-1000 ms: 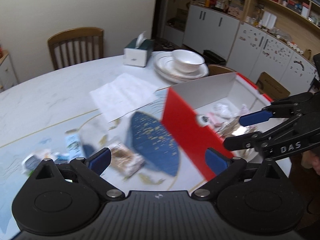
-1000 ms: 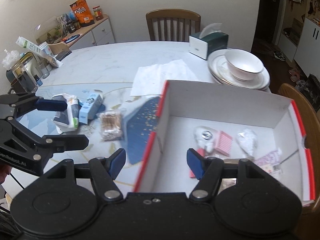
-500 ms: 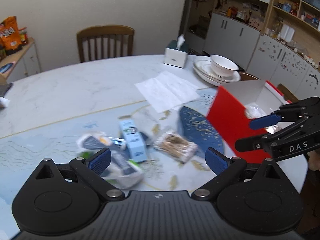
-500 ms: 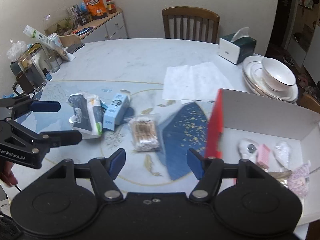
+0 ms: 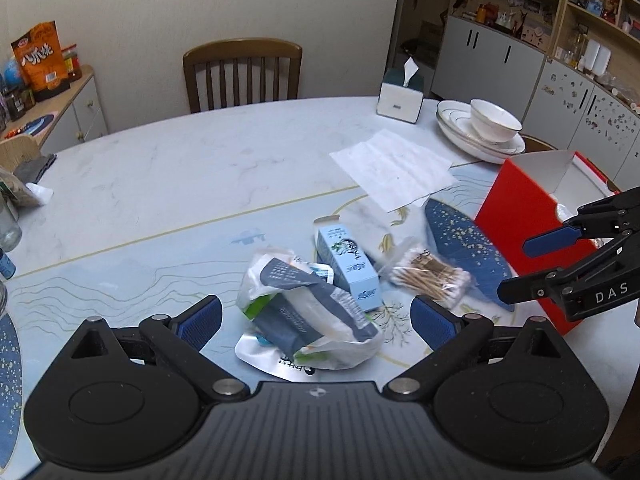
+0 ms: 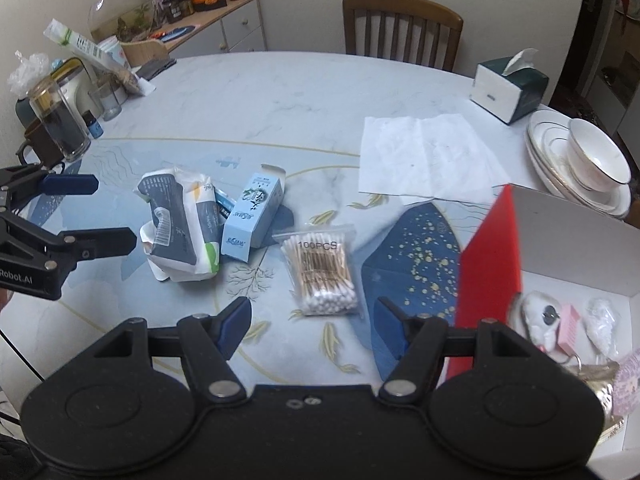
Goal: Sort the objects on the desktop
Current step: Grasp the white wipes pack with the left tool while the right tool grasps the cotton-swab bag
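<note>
A red box [image 6: 490, 264] with a white inside stands at the right of the table and holds several small items [image 6: 540, 316]. It also shows in the left wrist view [image 5: 524, 216]. On the table lie a white and grey plastic packet [image 5: 304, 312] [image 6: 180, 224], a light blue carton [image 5: 348, 268] [image 6: 252, 216] and a bag of cotton swabs [image 5: 428, 276] [image 6: 320, 272]. My left gripper [image 5: 316, 320] [image 6: 92, 212] is open and empty just over the packet. My right gripper [image 6: 312, 328] [image 5: 524, 268] is open and empty just short of the swabs.
A paper sheet [image 6: 428, 160], a tissue box [image 6: 508, 88], and stacked plates with a bowl [image 6: 592, 160] sit at the far right. Jars and cups [image 6: 60, 124] crowd the left edge. A wooden chair [image 5: 240, 76] stands behind the table.
Both grippers have swung left, away from the red box, toward the loose items. The left now faces the packet, the right faces the swabs. Both stayed open.
</note>
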`<action>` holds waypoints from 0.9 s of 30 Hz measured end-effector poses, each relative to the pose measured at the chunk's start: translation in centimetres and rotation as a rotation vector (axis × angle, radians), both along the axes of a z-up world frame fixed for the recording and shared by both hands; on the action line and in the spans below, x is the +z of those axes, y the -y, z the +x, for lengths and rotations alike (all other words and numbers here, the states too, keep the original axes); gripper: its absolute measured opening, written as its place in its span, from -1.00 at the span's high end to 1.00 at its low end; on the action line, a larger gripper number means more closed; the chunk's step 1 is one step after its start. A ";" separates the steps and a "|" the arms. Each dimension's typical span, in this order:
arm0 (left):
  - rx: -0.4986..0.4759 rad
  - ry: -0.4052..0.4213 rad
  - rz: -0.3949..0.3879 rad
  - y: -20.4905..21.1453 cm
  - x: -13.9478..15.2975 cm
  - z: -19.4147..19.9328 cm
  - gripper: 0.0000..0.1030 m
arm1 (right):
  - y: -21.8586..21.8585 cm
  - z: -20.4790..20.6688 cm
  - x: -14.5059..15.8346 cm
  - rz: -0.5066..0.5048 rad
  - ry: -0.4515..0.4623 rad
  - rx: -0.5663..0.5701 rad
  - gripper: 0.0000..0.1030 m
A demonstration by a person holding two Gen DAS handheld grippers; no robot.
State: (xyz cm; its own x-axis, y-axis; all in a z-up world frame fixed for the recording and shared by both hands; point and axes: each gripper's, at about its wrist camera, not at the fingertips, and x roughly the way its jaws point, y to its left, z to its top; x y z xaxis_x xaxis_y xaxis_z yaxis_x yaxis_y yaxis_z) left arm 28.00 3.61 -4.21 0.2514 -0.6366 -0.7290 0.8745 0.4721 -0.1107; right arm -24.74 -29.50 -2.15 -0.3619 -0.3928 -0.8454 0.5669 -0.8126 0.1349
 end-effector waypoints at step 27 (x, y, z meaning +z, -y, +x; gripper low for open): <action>0.057 -0.117 0.087 3.8 -4.7 5.2 -0.96 | 3.8 -5.0 -7.0 0.075 0.076 0.028 -0.31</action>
